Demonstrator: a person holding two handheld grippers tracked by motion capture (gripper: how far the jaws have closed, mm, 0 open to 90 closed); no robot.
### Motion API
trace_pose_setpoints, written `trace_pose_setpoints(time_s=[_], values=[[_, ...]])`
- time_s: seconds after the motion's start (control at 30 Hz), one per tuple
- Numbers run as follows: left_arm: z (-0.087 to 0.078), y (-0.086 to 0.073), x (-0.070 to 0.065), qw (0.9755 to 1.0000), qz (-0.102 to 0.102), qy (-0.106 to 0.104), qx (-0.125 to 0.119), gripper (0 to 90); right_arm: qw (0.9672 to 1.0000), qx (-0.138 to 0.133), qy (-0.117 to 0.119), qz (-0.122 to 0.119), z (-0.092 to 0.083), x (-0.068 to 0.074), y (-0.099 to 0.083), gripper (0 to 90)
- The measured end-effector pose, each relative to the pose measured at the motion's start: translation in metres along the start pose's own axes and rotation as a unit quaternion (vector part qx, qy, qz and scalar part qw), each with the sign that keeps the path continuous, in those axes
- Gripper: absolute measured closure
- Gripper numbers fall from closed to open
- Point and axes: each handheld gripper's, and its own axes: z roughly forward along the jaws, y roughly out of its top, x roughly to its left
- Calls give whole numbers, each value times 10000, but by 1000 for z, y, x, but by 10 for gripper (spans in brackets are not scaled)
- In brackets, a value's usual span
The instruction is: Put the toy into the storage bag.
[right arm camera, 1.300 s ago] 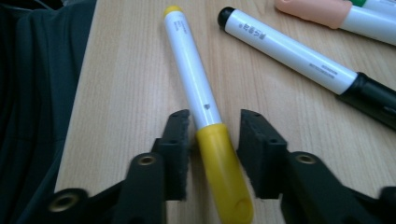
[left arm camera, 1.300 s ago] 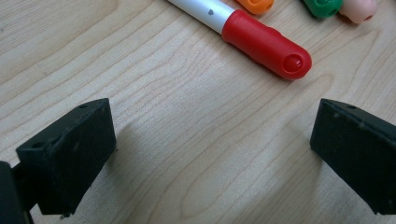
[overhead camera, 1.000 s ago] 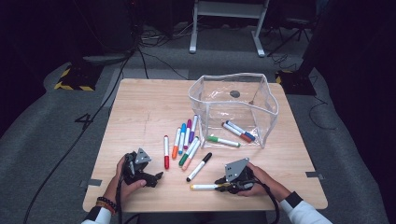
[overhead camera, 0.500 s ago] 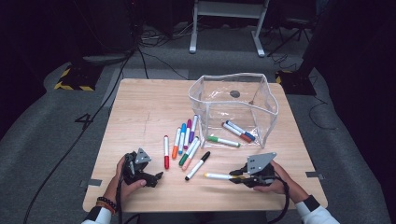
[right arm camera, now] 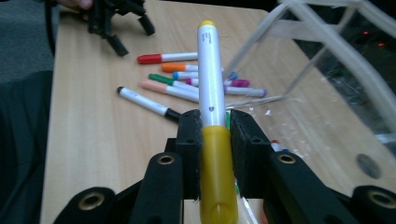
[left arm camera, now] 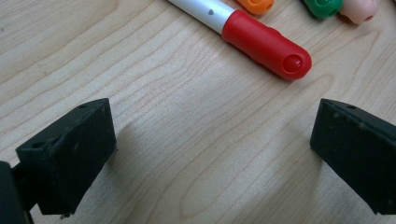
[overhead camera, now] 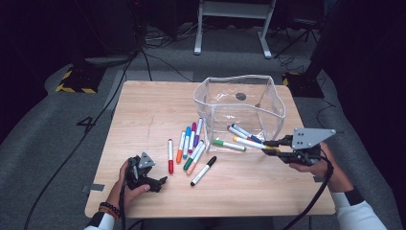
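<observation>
Now the yellow-capped white marker (right arm camera: pixel 210 116) sits clenched in the right gripper (overhead camera: pixel 279 146), lifted off the wooden table (overhead camera: pixel 143 110) beside the near right corner of the clear plastic bin (overhead camera: pixel 239 103); a second ago it lay on the table's near edge. The carry is under way, and next comes moving over the rim and releasing. The left gripper (left arm camera: pixel 210 154) rests open near the red-capped marker (left arm camera: pixel 261 44), unmoved.

Yellow-capped white marker (right arm camera: pixel 211 116), red-capped marker (left arm camera: pixel 261 39).

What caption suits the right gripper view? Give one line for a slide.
Right gripper clamps a yellow-capped marker above the wooden table, beside the clear bag.
</observation>
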Motion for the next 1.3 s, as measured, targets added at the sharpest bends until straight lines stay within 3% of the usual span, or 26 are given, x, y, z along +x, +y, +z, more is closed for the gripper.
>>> trace_pose_setpoints(time_s=[0.23, 0.47, 0.7, 0.8, 0.97, 1.17, 1.3], values=[[0, 0, 0, 10000, -1, -1, 0, 5, 9995, 45, -286, -95, -5, -28, 26, 749], [0, 0, 0, 10000, 5, -4, 1, 5, 9984, 64, -554, 96, -3, -70, 41, 749], [0, 0, 0, 10000, 8, -14, 0, 5, 9970, 389, -591, 320, 17, -104, 43, 749], [0, 0, 0, 10000, 9, -13, -1, 5, 9961, 535, -575, 391, 27, -113, 41, 749], [0, 0, 0, 10000, 9, -13, -1, 5, 9932, 780, -589, 626, 44, -129, 35, 749], [0, 0, 0, 10000, 9, -14, -1, 5, 9850, 1225, -807, 904, 57, -147, 27, 749], [0, 0, 0, 10000, 10, -14, 0, 5, 9819, 1432, -766, 978, 65, -151, 24, 749]])
